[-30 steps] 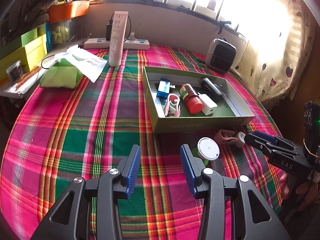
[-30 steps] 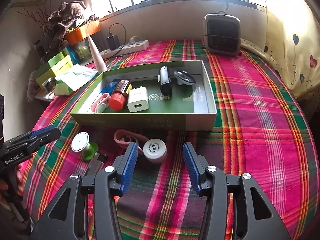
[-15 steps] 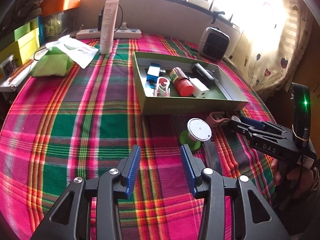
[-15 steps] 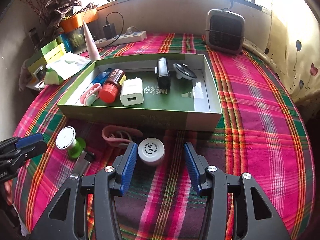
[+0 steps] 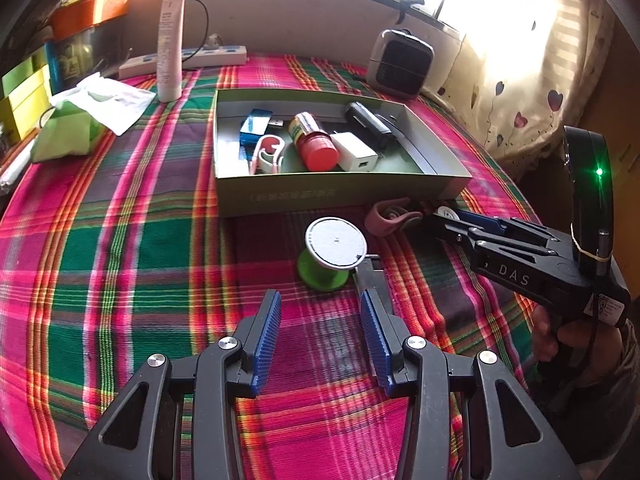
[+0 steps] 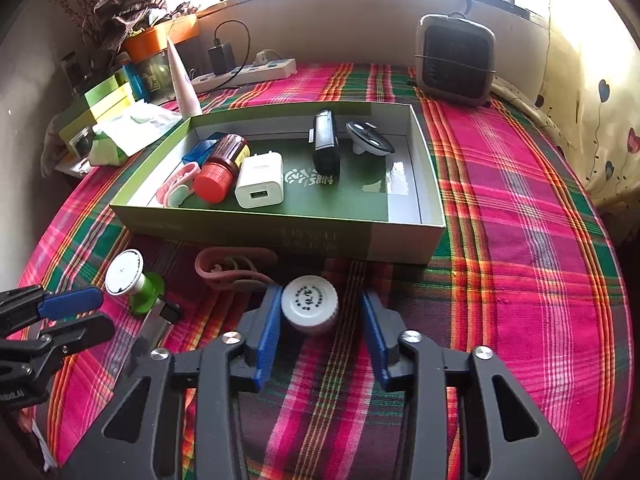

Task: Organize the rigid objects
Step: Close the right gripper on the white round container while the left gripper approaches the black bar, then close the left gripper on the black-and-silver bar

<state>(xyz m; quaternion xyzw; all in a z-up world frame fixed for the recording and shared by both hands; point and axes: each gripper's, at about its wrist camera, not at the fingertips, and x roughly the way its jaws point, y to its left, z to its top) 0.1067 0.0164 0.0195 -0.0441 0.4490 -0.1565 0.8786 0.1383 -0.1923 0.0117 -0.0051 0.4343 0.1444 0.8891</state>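
A small white-capped jar (image 6: 309, 304) stands on the plaid cloth between the fingers of my right gripper (image 6: 321, 294). The jaws are closing; the left pad touches the jar and a gap shows on the right. A pink strap (image 6: 232, 268) lies just beyond, in front of the green box (image 6: 240, 232), which holds a red-capped bottle (image 6: 218, 168), a white charger (image 6: 260, 180) and other small items. My left gripper (image 5: 319, 296) is open with nothing between its fingers, just short of a green spool with a white top (image 5: 335, 242). A dark flat strip (image 5: 370, 276) lies beside the spool.
A grey heater (image 6: 456, 60) stands at the back right. A power strip (image 6: 248, 72), a white tube (image 5: 170, 48), a green tissue pack (image 5: 68, 132) and stacked boxes (image 6: 104, 100) fill the back left. A hand (image 5: 560, 336) holds the right gripper's handle.
The right gripper has moved forward around the white jar and its jaws have narrowed. The left gripper has come closer to the green spool.
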